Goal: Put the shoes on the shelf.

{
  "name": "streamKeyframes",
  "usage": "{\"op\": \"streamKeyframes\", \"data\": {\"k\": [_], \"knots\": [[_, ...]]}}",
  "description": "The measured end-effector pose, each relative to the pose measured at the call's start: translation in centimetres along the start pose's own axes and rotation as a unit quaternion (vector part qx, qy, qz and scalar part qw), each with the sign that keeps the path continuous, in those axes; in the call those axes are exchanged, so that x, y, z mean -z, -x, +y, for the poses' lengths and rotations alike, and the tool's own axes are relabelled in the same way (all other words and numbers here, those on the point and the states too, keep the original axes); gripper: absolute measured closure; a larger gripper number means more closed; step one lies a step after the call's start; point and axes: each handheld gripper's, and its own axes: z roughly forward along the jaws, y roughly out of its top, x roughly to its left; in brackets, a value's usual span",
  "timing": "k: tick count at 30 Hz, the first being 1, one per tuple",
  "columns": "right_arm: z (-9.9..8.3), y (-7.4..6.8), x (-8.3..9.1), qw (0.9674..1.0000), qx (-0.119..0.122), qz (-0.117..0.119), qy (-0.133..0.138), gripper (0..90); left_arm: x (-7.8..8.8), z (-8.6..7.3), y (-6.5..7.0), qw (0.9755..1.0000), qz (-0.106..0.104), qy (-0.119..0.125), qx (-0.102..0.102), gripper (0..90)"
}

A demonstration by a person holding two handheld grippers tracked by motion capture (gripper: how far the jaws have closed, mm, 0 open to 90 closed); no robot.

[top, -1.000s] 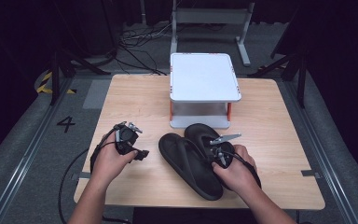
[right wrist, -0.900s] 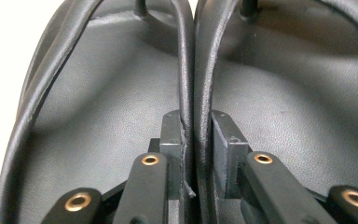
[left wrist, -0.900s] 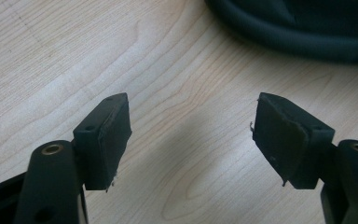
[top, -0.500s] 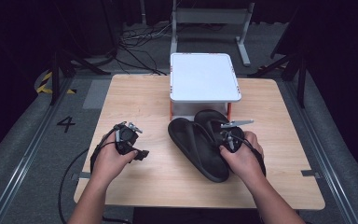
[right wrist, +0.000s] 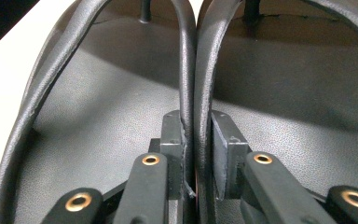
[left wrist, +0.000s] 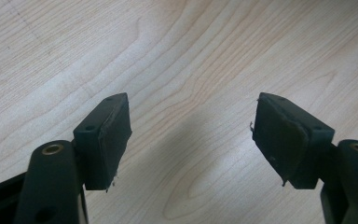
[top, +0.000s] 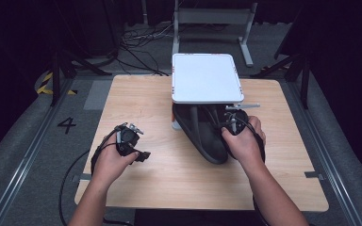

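Dark floor, black drapes and stray cables ringed a pale wooden table (top: 146,188), and all the action sat at its far middle. One white two-level shelf (top: 206,77) stood there, and two black flip-flops (top: 207,136), held side by side as a pair, were nosed toes-first under its top board, heels poking out toward the person.

The right gripper (top: 235,123) had both sandals at once: in the right gripper view its jaws were pinched nearly together on the two inner straps (right wrist: 192,70), one strap from each flip-flop (right wrist: 279,79) squeezed side by side between the pads.

The left gripper (top: 128,139) sat well apart on the near left of the table, its jaws spread wide over bare wood (left wrist: 186,56), holding nothing.

Risk, as I judged it: that grip was on thin, rounded straps only, so one strap could slip out of the pinch and drop a sandal off the lower level. The soles could also catch on the shelf's post or edge, and with no second hand bracing it, the light shelf might be shoved backward. Letting go too early could leave the heels overhanging and the pair tipping out.

Count: two flip-flops, one shelf, one table, two grippers.
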Motion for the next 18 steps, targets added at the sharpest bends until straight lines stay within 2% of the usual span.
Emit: {"op": "streamKeyframes", "data": {"k": [2,6,18], "knots": [[0.6,0.3,-0.2,0.9999,-0.01,-0.008,0.006,77.2,0.0,0.0,-0.1,1.0,-0.001,0.001,-0.001,28.3],[1.3,0.5,-0.6,0.9996,-0.016,-0.018,0.012,77.2,-0.1,-0.1,-0.1,1.0,-0.001,-0.003,0.002,28.4],[3.1,0.4,-3.3,0.9983,-0.045,-0.033,0.018,77.2,-0.1,-0.1,-0.2,1.0,-0.004,-0.002,0.005,28.6]]}}
